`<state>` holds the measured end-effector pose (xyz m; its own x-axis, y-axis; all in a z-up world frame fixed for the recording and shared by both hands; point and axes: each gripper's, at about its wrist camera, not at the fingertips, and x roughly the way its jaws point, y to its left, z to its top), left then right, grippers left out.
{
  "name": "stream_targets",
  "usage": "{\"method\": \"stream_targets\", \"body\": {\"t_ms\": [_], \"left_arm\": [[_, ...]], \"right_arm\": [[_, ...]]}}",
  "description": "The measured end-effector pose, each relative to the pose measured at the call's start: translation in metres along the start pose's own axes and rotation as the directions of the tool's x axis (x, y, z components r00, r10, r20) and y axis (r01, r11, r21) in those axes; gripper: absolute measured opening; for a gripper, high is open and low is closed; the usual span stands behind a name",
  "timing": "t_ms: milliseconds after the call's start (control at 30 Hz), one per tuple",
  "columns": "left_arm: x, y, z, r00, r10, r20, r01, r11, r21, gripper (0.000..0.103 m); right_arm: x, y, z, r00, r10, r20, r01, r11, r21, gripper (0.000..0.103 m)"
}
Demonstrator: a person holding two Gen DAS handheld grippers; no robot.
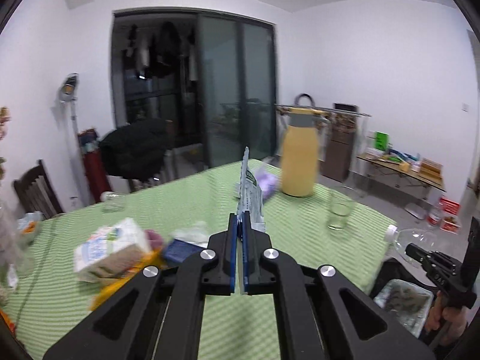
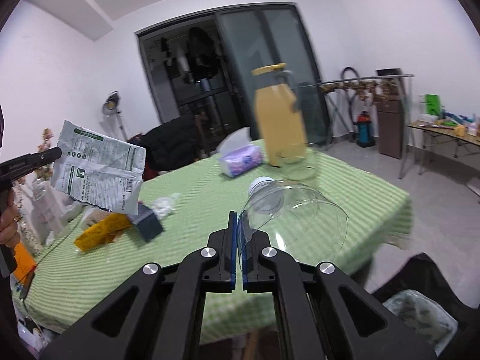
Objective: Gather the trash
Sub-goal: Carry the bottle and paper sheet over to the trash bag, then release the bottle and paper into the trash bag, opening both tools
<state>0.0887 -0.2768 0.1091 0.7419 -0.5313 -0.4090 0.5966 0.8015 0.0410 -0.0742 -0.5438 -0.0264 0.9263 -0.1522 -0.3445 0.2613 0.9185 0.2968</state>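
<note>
Trash was held in both grippers above a worktop (image 1: 186,210) covered by a green striped cloth. In the left wrist view, the left gripper (image 1: 240,225) sat at lower centre, its blue-padded fingers (image 1: 232,240) clenched on the bottom edge of a torn white and green wrapper (image 1: 249,192), which stood up edge-on toward the middle of the frame. In the right wrist view the same wrapper (image 2: 96,168) appeared flat-on at the left of the frame, raised above the worktop (image 2: 195,210).

The right gripper (image 2: 237,225), at lower centre of its own view, had its fingers (image 2: 242,240) closed on the cut rim of a clear plastic bottle (image 2: 288,207) with a white cap, the bottle pointing up and away over the cloth. In the left wrist view that bottle (image 1: 411,240) showed at the right edge of the frame beside the right gripper (image 1: 420,256).

A black bin bag (image 2: 420,309) with pale contents lay at lower right, off the worktop's edge. On the cloth stood a yellow jug (image 2: 279,126), a purple tissue pack (image 2: 240,159) at upper centre, a drinking glass (image 1: 339,210), a yellow box (image 2: 102,231) and a dark blue box (image 2: 148,222) at left.
</note>
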Motion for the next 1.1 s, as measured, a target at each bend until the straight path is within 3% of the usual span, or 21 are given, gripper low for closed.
{"method": "stream_targets", "body": {"t_ms": [200,333,667,933,1100], "left_arm": [[0.019,-0.065,-0.007,0.989,-0.137,-0.052,0.140,0.988,0.064,0.000],[0.033,-0.106,-0.018,0.967,-0.231,-0.108,0.240,0.967,0.080,0.000],[0.071,-0.209,-0.049,0.885,-0.396,-0.245,0.432,0.895,0.111,0.000],[0.092,-0.268,-0.082,0.809,-0.476,-0.344,0.541,0.833,0.117,0.000],[0.110,-0.293,-0.108,0.758,-0.496,-0.423,0.585,0.804,0.106,0.000]], "right_arm": [[-0.026,-0.049,-0.020,0.994,-0.107,-0.009,0.107,0.992,0.072,0.003],[-0.039,-0.082,-0.043,0.980,-0.194,-0.047,0.199,0.972,0.123,0.003],[-0.049,-0.179,-0.107,0.899,-0.379,-0.218,0.430,0.858,0.281,0.003],[-0.044,-0.208,-0.149,0.867,-0.378,-0.325,0.477,0.819,0.321,0.003],[-0.037,-0.211,-0.167,0.857,-0.353,-0.377,0.478,0.817,0.323,0.003]]}}
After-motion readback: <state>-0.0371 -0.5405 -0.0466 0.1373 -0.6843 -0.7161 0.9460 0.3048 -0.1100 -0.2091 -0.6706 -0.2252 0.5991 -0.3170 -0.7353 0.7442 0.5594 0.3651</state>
